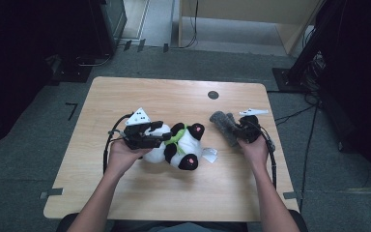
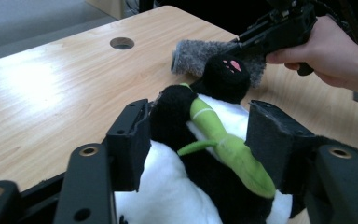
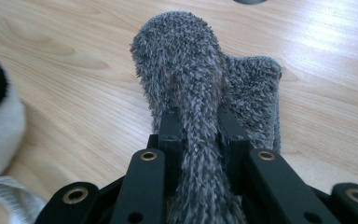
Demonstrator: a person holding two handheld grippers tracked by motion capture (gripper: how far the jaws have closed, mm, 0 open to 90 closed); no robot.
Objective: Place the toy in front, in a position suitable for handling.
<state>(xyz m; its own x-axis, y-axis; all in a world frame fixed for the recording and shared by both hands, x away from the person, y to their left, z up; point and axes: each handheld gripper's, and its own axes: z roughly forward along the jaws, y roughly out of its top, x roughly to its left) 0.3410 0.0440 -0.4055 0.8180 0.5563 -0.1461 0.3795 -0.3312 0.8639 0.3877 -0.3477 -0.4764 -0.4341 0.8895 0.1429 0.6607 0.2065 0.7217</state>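
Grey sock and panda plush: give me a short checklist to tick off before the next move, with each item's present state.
1. Right claw pinched on the grey sock: ok, fabric is squeezed between its jaws.
2. Left claw gripping the panda plush: not ok, the jaws straddle the body with gaps at both sides.
3. Sock's free end lying on the table: ok, seen in the right gripper view.
4. Plush's black foot clear of the sock: cannot tell, they overlap in the left gripper view.
5. Plush's cloth tag free of both claws: ok.
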